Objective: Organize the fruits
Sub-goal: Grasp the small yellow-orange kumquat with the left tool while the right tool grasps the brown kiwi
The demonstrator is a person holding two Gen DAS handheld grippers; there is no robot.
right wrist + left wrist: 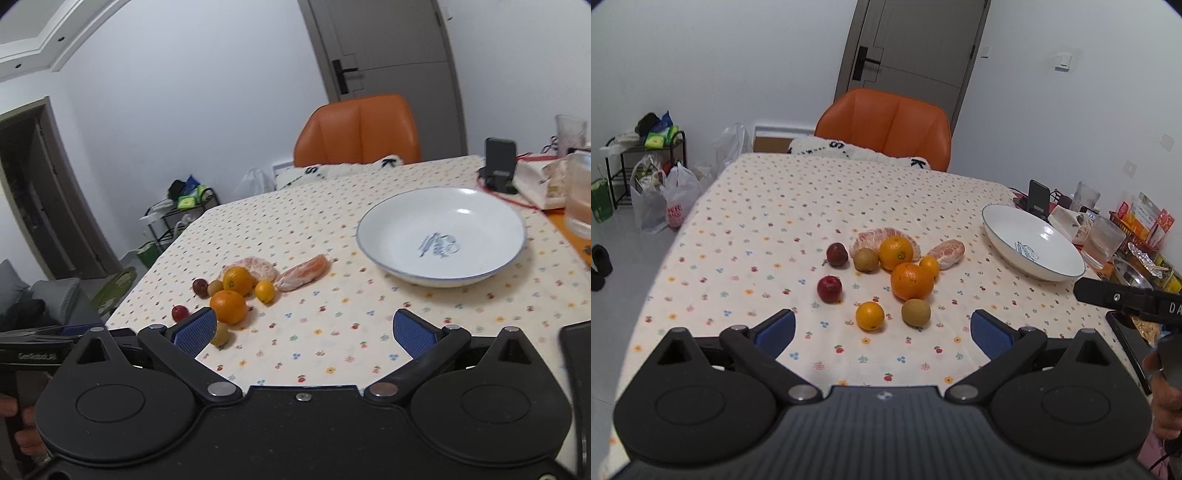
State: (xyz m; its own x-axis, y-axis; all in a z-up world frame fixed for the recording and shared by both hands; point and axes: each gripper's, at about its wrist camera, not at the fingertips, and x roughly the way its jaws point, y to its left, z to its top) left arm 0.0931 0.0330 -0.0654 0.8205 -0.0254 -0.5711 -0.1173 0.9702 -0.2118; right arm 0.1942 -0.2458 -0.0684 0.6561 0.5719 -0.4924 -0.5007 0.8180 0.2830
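Note:
Several fruits lie together on the floral tablecloth (775, 206): a large orange (911, 281) (228, 306), a second orange (896, 253) (237, 280), small yellow-orange citrus (870, 315), two brown kiwis (915, 312) (866, 260), two dark red fruits (829, 289) (837, 254), and peeled pomelo pieces (946, 253) (303, 274). A white bowl (1004, 221) (391, 218) stands empty to the right. My left gripper (882, 332) hovers open just before the fruit. Nothing sits between the pads of my right gripper (303, 330), which is open and nearer the bowl.
An orange chair (886, 125) stands at the table's far side. Glasses (1106, 240), a phone stand (1038, 195) and packets crowd the right edge. Bags (665, 203) and a rack stand on the floor at left. A hand (1165, 402) holds the other gripper.

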